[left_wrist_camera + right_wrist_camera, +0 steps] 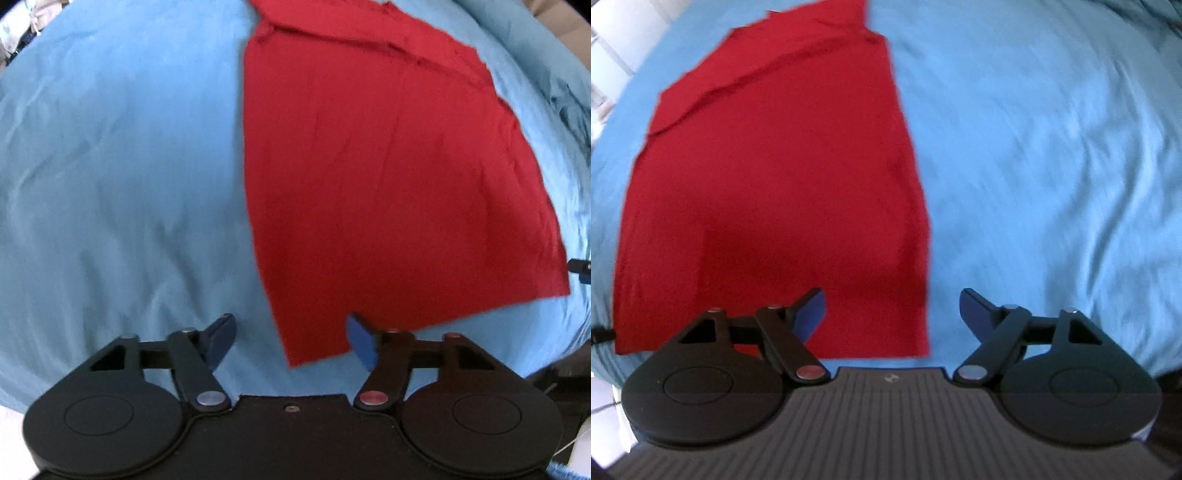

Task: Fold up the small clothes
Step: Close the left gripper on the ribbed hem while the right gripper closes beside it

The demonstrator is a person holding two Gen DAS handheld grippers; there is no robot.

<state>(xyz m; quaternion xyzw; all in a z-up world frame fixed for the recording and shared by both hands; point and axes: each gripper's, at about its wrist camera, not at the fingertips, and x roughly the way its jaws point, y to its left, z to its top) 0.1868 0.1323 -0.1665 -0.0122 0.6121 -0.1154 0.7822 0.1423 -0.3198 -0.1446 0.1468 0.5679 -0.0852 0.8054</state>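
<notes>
Left wrist view: the left claw (pixel 291 338) was spread with nothing pinched, hanging over the near corner of the red garment (pixel 388 177), which lay flat on the blue sheet (pixel 118 166).

Right wrist view: the right claw (pixel 893 314) was spread wide too, empty, above the garment's (pixel 768 192) near edge. No readable writing anywhere, just a tiny logo on the claw body.
</notes>
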